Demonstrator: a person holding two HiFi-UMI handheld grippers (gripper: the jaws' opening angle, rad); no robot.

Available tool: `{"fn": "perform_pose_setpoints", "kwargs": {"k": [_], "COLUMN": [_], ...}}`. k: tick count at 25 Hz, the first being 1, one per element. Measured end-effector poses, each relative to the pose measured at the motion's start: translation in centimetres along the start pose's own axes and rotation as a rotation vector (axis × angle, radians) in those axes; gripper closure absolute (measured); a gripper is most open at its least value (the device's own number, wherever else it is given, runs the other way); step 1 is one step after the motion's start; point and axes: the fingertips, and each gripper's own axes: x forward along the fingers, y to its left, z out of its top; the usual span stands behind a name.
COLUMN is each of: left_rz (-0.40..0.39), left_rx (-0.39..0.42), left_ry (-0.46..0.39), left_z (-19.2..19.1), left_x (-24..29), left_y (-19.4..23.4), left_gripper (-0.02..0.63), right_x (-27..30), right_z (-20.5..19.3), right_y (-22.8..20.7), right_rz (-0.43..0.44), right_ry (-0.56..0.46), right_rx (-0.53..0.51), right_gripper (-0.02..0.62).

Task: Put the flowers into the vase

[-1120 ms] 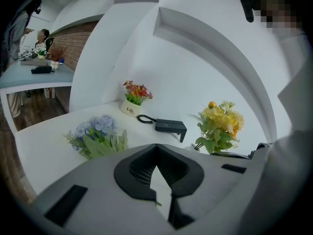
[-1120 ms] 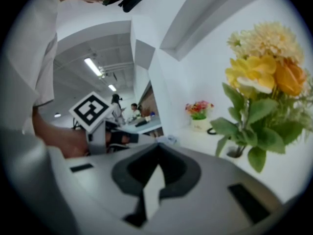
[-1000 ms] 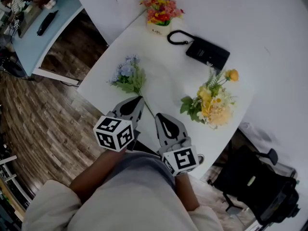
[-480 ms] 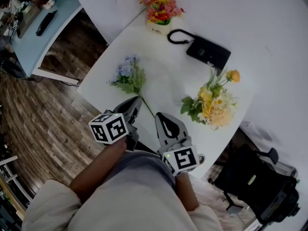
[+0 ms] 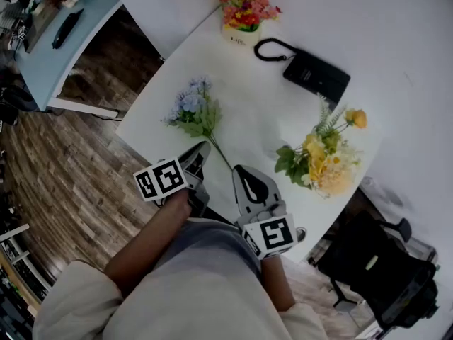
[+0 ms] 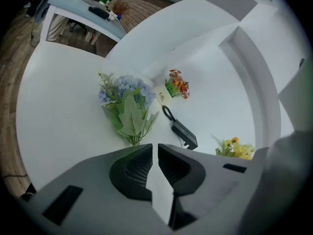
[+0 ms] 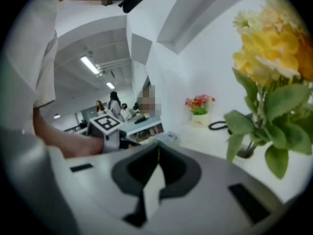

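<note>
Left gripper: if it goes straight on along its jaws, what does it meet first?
Most likely the blue flower bunch, stem end first, lying on the white table just ahead of the left gripper. Its jaws are opening, with nothing between them. Depth is unclear, so it might touch the table first.

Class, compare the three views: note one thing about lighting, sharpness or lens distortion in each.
Head view: fairly sharp, the white table bright, the wood floor and the corners dim. Left gripper view: the wide lens bends the table's edge into a curve and leaves black corners, and the blue bouquet is crisp. Right gripper view: soft throughout, the close yellow bouquet blurred, the ceiling lights glaring.
</note>
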Motion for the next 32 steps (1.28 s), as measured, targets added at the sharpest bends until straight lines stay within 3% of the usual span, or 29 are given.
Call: {"fn": "perform_pose_setpoints", "kwargs": {"k": [11, 32], "left_rz": [0.088, 0.162], "left_rx": [-0.063, -0.132], "left_ry": [0.076, 0.144], "left_z": [-0.8, -1.0], "left_x": [2.3, 5.4], "left_y": [3.2, 4.3], "left_gripper": [0.482, 0.494], "right_x": [1.5, 3.2], "right_z": [-0.5, -0.8], "right_y": [-0.5, -0.4], "right_rz": [-0.01, -0.002], "right_ry": [0.044, 0.071], "right_rx": [0.019, 0.057], "right_gripper": [0.571, 0.571]}}
